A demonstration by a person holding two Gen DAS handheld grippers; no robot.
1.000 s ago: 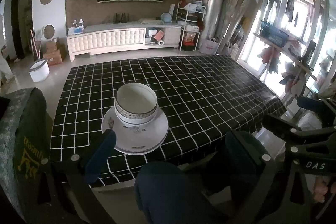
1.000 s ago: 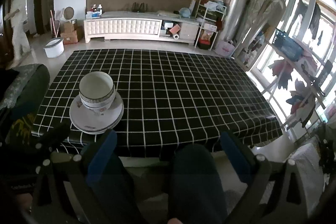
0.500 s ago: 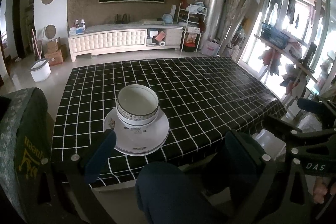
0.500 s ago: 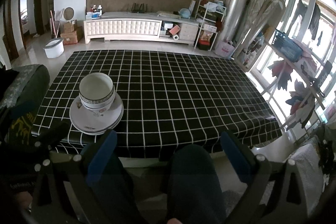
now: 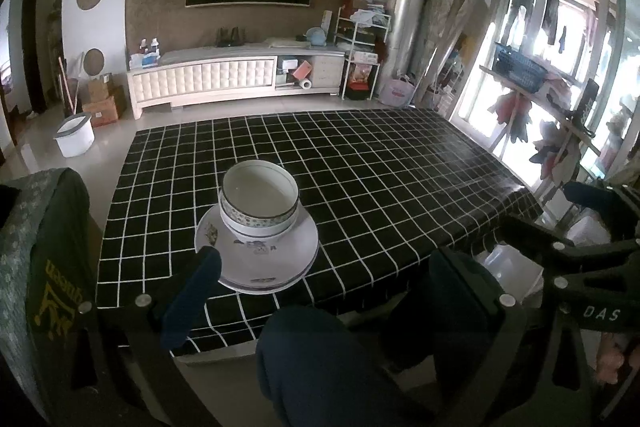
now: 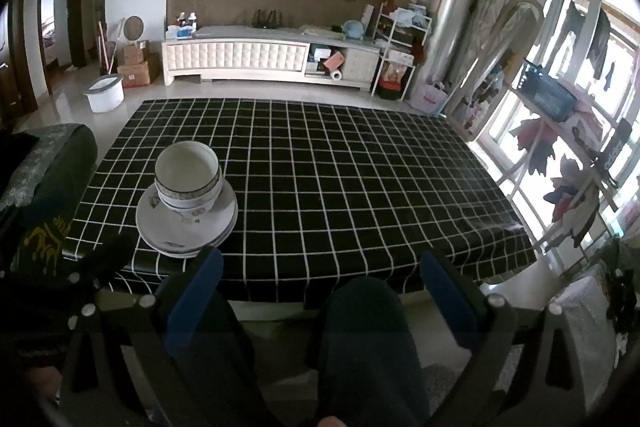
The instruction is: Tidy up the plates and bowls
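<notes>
White stack sits near the front-left corner of the black-and-white checked tablecloth (image 5: 380, 179): bowls (image 5: 259, 203) nested on top of plates (image 5: 256, 255), all upright, bowls roughly centred on the top plate. Right-wrist view shows the same pile, bowls (image 6: 188, 183) over plates (image 6: 186, 227), close to the table's near edge w/ the rest of the cloth (image 6: 320, 167) bare.

Left gripper (image 5: 320, 291) is held back from the table, blue-padded fingers (image 5: 192, 295) spread wide, nothing btwn them. Its left finger overlaps the plate rim in view; contact can't be told. Right gripper (image 6: 320, 291) also spread wide, empty, short of the table edge, stack off to its left. Person's dark-clad knee (image 6: 360, 347) shows below, btwn the fingers. Green cushion (image 5: 48, 267) beside the table at left.
</notes>
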